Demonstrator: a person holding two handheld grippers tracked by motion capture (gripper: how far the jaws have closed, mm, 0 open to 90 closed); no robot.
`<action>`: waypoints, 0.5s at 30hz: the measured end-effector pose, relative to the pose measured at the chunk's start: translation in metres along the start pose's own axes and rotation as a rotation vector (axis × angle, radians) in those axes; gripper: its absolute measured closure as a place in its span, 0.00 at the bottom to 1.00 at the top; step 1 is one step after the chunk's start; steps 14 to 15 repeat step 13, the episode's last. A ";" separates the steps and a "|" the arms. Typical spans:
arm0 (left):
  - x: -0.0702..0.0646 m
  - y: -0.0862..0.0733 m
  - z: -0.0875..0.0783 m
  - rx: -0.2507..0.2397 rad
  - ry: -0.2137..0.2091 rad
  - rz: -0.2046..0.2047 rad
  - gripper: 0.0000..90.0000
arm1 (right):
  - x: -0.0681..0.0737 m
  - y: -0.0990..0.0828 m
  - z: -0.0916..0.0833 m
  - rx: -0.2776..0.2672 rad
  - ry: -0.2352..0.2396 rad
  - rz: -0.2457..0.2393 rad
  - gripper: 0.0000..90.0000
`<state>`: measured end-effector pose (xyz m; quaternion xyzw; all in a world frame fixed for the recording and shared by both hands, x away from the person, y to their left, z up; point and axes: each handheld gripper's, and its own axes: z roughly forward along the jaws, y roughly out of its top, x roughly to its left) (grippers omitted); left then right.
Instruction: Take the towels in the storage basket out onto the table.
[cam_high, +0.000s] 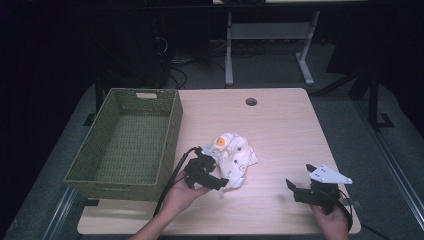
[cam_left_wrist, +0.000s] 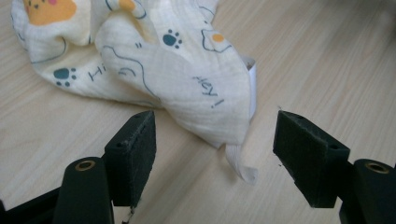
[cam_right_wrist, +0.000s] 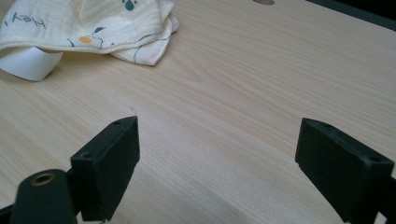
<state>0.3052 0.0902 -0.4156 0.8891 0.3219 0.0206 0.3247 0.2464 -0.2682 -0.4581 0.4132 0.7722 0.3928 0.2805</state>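
A crumpled printed cloth lies mid-table, right of the green basket. The left gripper stands wide apart, the cloth's near corner and its white tag between the pads, untouched. The right gripper gapes over bare wood, well apart from the cloth.

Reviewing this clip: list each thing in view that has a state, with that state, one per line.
Cloth: crumpled in a heap on the table, not held.
Basket: upright, empty.
Left gripper: open, a cloth corner between its jaws, pads off it.
Right gripper: open over bare table, holding nothing.
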 end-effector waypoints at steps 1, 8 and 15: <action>-0.001 -0.004 -0.001 -0.006 0.002 -0.004 0.33 | 0.001 0.000 0.000 0.004 0.000 0.006 0.15; -0.005 -0.023 -0.008 -0.020 0.001 0.008 0.33 | 0.001 0.000 0.001 0.006 0.001 0.000 0.15; -0.010 -0.030 -0.007 -0.058 -0.017 0.016 0.33 | 0.003 -0.002 0.000 -0.005 0.004 -0.004 0.15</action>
